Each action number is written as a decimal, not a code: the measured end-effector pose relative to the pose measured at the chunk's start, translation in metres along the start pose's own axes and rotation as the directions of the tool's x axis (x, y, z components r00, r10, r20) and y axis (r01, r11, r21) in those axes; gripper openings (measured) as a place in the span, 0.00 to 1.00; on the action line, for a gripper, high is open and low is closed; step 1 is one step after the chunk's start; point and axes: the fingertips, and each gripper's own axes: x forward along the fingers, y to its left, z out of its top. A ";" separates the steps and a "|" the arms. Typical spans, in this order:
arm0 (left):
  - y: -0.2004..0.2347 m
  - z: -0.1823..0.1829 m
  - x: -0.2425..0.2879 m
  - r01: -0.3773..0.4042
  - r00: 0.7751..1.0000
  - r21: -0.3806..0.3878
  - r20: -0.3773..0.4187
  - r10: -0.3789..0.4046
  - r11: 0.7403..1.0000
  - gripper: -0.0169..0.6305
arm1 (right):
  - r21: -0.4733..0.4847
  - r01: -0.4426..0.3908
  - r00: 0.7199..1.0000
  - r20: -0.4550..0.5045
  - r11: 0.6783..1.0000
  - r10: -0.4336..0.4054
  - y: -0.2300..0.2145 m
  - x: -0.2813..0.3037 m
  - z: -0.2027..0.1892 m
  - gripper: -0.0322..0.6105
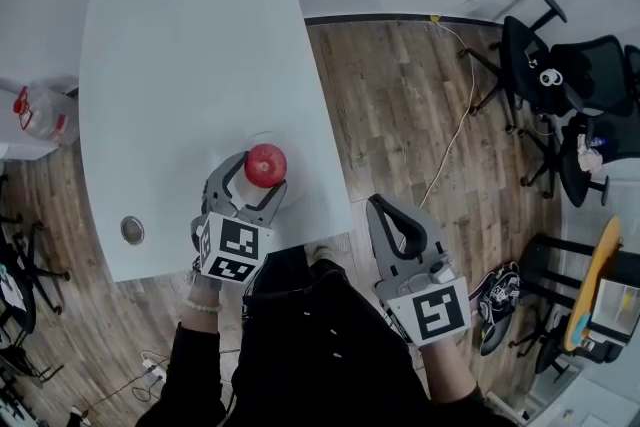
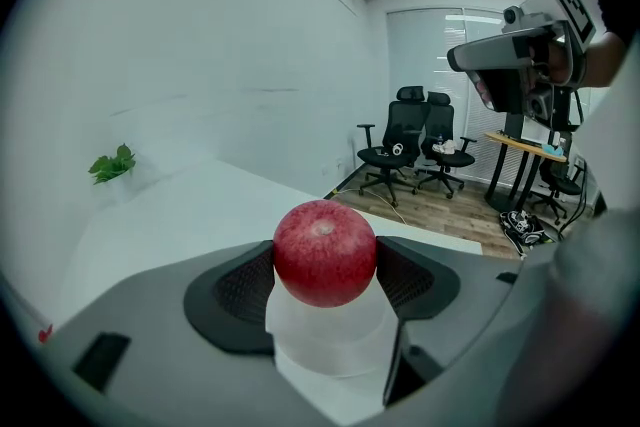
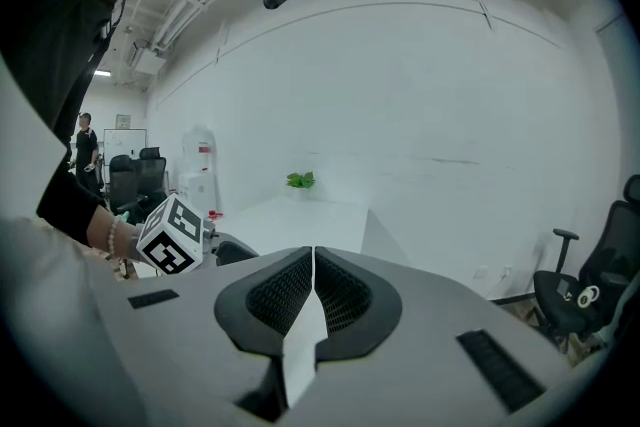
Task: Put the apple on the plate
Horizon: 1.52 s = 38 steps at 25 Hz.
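The left gripper, low and left of centre in the head view, has its jaws pressed against both sides of the apple. The apple is held near the tabletop edge, over a faint pale plate; contact with the plate cannot be confirmed. Lower until the apple bears on the plate centre, then part the jaws slowly and evenly to prevent rolling. The right gripper, lower right, has jaws together, empty, clear of the tabletop.
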 end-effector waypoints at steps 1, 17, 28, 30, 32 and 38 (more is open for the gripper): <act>0.000 -0.002 0.002 0.003 1.000 0.000 -0.006 -0.003 1.000 0.54 | 0.000 0.000 1.000 -0.002 1.000 0.000 0.000 0.000 0.000 0.12; -0.009 -0.031 0.028 0.036 0.996 0.040 -0.078 -0.033 0.999 0.54 | 0.005 -0.001 1.000 -0.021 1.000 0.001 0.000 0.005 -0.006 0.12; -0.010 -0.033 0.029 0.046 0.997 -0.020 -0.057 -0.047 0.999 0.54 | 0.046 0.013 1.000 0.000 0.999 -0.013 -0.003 0.002 -0.006 0.12; -0.009 -0.033 0.028 0.051 0.997 -0.015 -0.056 -0.052 0.999 0.54 | 0.046 0.020 1.000 0.005 0.999 -0.020 -0.005 0.003 -0.005 0.12; -0.009 -0.033 0.029 0.053 0.997 -0.005 -0.058 -0.053 0.999 0.54 | 0.046 0.022 1.000 0.009 0.999 -0.022 -0.005 0.005 -0.004 0.12; -0.012 -0.034 0.030 0.056 0.997 -0.003 -0.062 -0.056 0.998 0.54 | 0.039 -0.003 1.000 -0.002 0.999 0.003 0.000 0.006 -0.006 0.12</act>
